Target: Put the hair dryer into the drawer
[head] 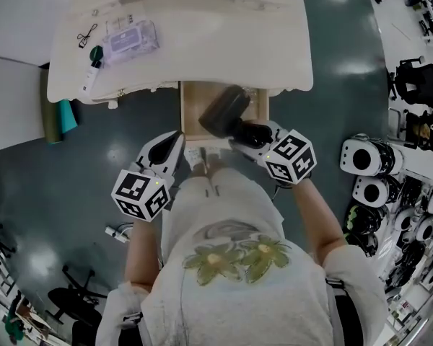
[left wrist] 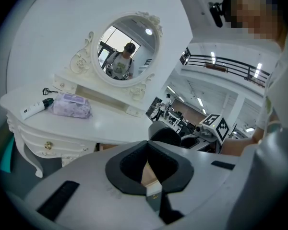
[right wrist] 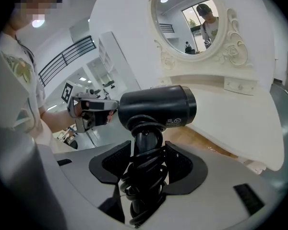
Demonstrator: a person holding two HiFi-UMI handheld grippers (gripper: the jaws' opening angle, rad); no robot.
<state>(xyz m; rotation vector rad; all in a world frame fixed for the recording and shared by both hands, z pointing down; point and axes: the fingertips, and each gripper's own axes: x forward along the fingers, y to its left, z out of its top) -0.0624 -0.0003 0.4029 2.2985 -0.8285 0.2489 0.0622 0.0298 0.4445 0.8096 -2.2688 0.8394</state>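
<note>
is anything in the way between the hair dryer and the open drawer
Nothing visible does. The hair dryer, gripped by its handle in the right gripper, hangs over the open drawer, whose visible bottom looks bare. The left gripper, shut and empty, sits by the drawer's front left corner.

Open drawer at dressing table front (hair dryer over it).

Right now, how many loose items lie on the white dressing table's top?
3, all at its left end: a black scissor-like tool, a white dark-capped tube, a lilac soft pack. More may be hidden.
</note>
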